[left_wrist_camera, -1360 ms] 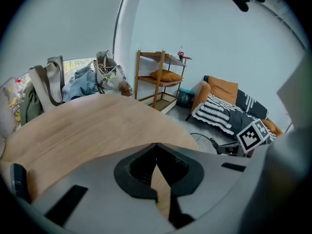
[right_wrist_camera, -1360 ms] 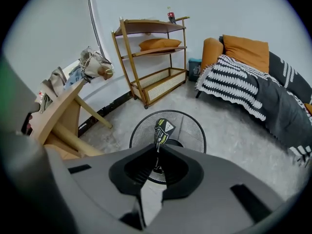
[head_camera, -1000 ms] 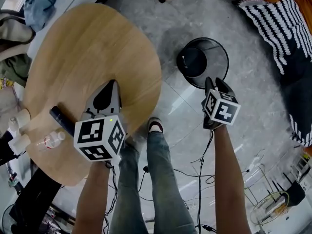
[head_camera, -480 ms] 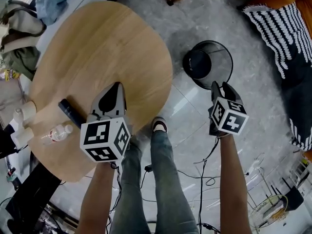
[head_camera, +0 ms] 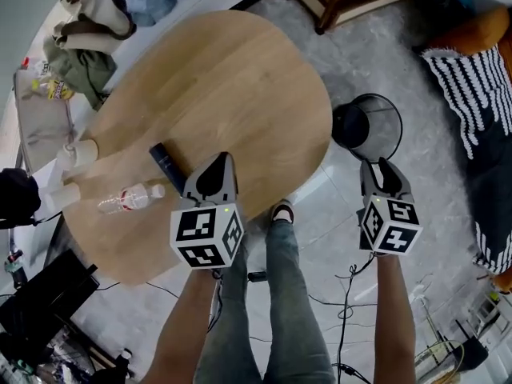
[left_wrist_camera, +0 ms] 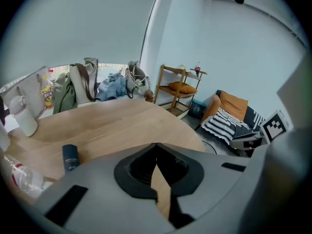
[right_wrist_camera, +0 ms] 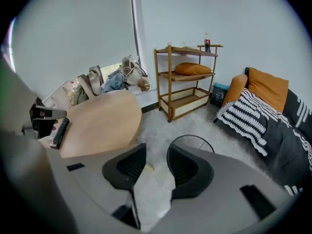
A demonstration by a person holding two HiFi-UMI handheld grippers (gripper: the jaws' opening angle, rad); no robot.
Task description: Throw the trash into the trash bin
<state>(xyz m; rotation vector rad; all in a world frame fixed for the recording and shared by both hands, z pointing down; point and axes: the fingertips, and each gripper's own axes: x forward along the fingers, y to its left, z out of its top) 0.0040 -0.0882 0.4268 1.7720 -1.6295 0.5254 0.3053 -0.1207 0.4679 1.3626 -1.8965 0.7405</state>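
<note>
**Both claws empty, trash waiting on the desk**

Start big: the round wooden desk (head_camera: 240, 78) fills the upper left of the head view, most of its top bare. Off its right edge, down on the grey floor (head_camera: 448, 214), stands the black mesh trash bin (head_camera: 390, 131), upright with its mouth open. It's too dark in there to tell what's inside.

Now the tools. The left claw (head_camera: 226, 156) hangs over the near part of the desk, clenched tip to tip. Its own view shows only wood through the slit below the tips, nothing pinched. The right claw (head_camera: 377, 165) hovers over the floor just on the near side of the bin, released and jaws apart, with only floor between them. So no cargo on either side!

Down to the small stuff. A clear plastic bottle (head_camera: 128, 200) lies on its side near the desk's left edge. Just beside it lies a dark tube (head_camera: 169, 165), flat on the wood and close to the left claw's tips. Those two look like the trash, and neither is gripped or binned. My read: at least two pickups and two drops are left. The tube is the nearest candidate for the left claw, which would have to open first.
</note>
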